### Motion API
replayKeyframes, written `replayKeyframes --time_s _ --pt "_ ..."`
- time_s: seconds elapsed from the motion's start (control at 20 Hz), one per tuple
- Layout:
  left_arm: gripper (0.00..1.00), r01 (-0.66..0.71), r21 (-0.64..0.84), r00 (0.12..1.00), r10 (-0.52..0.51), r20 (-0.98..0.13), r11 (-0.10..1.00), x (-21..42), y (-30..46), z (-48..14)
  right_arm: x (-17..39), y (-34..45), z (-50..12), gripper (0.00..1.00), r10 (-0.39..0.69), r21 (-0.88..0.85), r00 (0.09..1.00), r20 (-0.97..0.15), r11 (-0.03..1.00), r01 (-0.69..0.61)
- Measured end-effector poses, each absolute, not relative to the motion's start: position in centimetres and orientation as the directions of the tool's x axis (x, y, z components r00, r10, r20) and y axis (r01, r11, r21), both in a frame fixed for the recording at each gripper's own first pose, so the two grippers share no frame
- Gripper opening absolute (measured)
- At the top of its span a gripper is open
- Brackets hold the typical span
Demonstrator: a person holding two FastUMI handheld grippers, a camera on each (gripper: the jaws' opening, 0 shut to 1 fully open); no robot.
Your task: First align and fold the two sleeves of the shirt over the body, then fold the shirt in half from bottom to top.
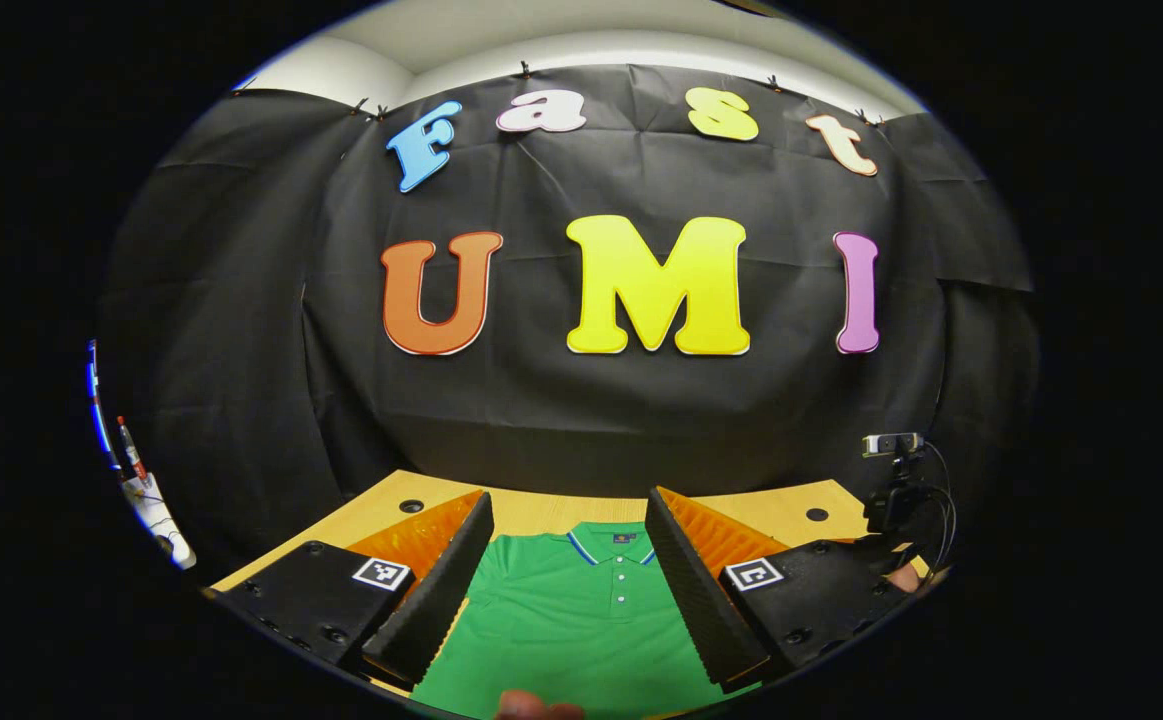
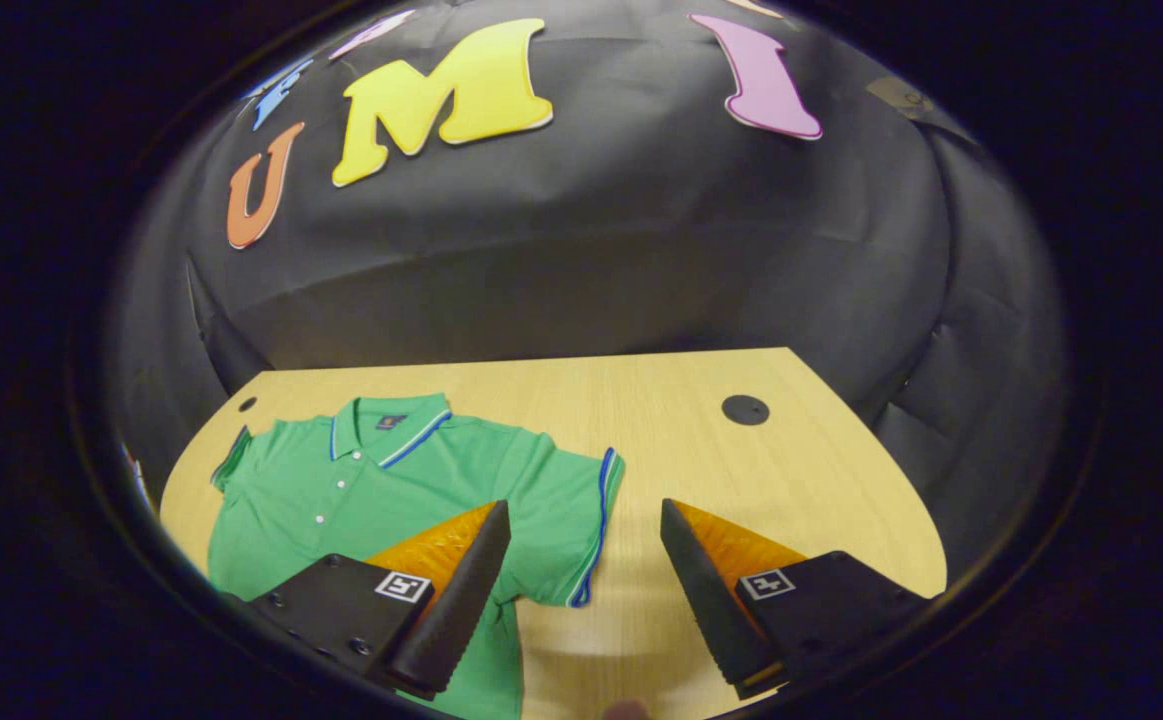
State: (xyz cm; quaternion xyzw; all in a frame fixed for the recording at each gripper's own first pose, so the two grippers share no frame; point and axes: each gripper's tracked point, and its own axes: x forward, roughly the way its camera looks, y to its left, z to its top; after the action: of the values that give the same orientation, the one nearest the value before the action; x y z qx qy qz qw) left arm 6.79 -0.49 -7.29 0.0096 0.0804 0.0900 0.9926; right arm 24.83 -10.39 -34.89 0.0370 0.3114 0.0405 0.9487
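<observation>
A green polo shirt [image 2: 381,490] with blue-and-white trim lies flat and face up on the wooden table [image 2: 721,470], collar toward the wall. In the right gripper view its right-hand sleeve [image 2: 581,520] spreads out sideways and the far sleeve [image 2: 231,458] peeks at the left. My right gripper [image 2: 586,520] is open and hovers above that sleeve's cuff, with one finger [image 2: 461,590] over the shirt's body. In the left gripper view my left gripper [image 1: 569,555] is open above the shirt [image 1: 571,630], straddling the collar [image 1: 616,545] and button placket.
The table has round cable holes [image 2: 745,409] [image 1: 411,506] near its back corners. A small camera on a stand [image 1: 896,470] with cables sits at the table's right back edge. A fingertip [image 1: 536,706] shows at the bottom of the left gripper view.
</observation>
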Motion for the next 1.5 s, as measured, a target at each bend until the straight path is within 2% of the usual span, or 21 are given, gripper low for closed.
replayKeyframes --time_s 0.2,0.25,0.4,0.45,0.6,0.65,0.7,0.75,0.95,1.0,1.05,1.2,1.3,1.45,1.5 --pt "0.99 -0.203 0.061 0.961 0.210 -0.182 0.977 6.4 -0.7 -8.4 27.1 -10.1 -38.7 0.93 0.114 0.115 0.773 -0.624 0.992 -0.053" --pt "0.99 -0.203 0.067 0.959 0.213 -0.186 0.977 6.5 -0.8 -8.5 27.4 -10.1 -39.5 0.95 0.113 0.121 0.764 -0.635 0.992 -0.046" --pt "0.99 -0.212 0.076 0.953 0.223 -0.204 0.974 6.5 -0.9 -9.1 27.7 -10.3 -40.9 0.54 0.111 0.133 0.736 -0.667 0.991 -0.029" --pt "0.99 -0.215 0.074 0.951 0.226 -0.210 0.974 6.6 -0.9 -9.3 28.1 -10.6 -40.5 0.53 0.102 0.129 0.750 -0.654 0.991 -0.022" --pt "0.99 -0.226 0.071 0.947 0.236 -0.217 0.972 6.5 -1.0 -9.3 28.4 -10.9 -40.9 0.08 0.093 0.144 0.735 -0.672 0.990 0.005" --pt "0.99 -0.229 0.071 0.946 0.240 -0.219 0.971 6.5 -1.0 -9.3 28.5 -11.0 -41.0 0.14 0.095 0.139 0.736 -0.670 0.990 -0.001" --pt "0.98 -0.229 0.072 0.945 0.240 -0.222 0.971 6.4 -0.9 -9.4 28.6 -11.1 -40.3 0.12 0.093 0.126 0.733 -0.674 0.992 -0.010" --pt "0.99 -0.229 0.076 0.945 0.241 -0.220 0.970 6.4 -0.8 -9.3 28.5 -11.3 -40.1 0.03 0.087 0.121 0.739 -0.668 0.993 -0.007" --pt "0.98 -0.244 0.085 0.944 0.256 -0.207 0.966 6.2 0.6 -8.6 28.7 -11.0 -39.7 0.03 0.094 0.145 0.737 -0.669 0.989 0.006" --pt "0.98 -0.251 0.079 0.942 0.262 -0.208 0.965 6.0 0.9 -8.8 28.7 -11.0 -39.0 0.00 0.095 0.151 0.745 -0.660 0.988 0.007" --pt "0.98 -0.258 0.072 0.940 0.267 -0.212 0.964 5.8 1.3 -8.8 28.8 -10.8 -38.0 0.03 0.103 0.163 0.754 -0.649 0.987 0.006" --pt "0.98 -0.283 0.054 0.933 0.288 -0.216 0.957 5.1 2.8 -9.0 29.0 -9.4 -35.0 0.03 0.128 0.195 0.773 -0.622 0.981 -0.006" --pt "0.98 -0.299 0.049 0.928 0.303 -0.219 0.953 4.6 3.7 -9.0 29.3 -7.9 -33.3 0.00 0.146 0.200 0.783 -0.604 0.979 -0.028" --pt "0.99 -0.329 0.044 0.920 0.331 -0.211 0.943 3.8 5.6 -8.8 29.4 -4.5 -31.5 0.03 0.181 0.200 0.794 -0.581 0.977 -0.076" --pt "0.98 -0.341 0.041 0.916 0.342 -0.208 0.939 3.5 6.3 -8.7 29.4 -3.1 -31.3 0.00 0.195 0.203 0.791 -0.580 0.975 -0.091"
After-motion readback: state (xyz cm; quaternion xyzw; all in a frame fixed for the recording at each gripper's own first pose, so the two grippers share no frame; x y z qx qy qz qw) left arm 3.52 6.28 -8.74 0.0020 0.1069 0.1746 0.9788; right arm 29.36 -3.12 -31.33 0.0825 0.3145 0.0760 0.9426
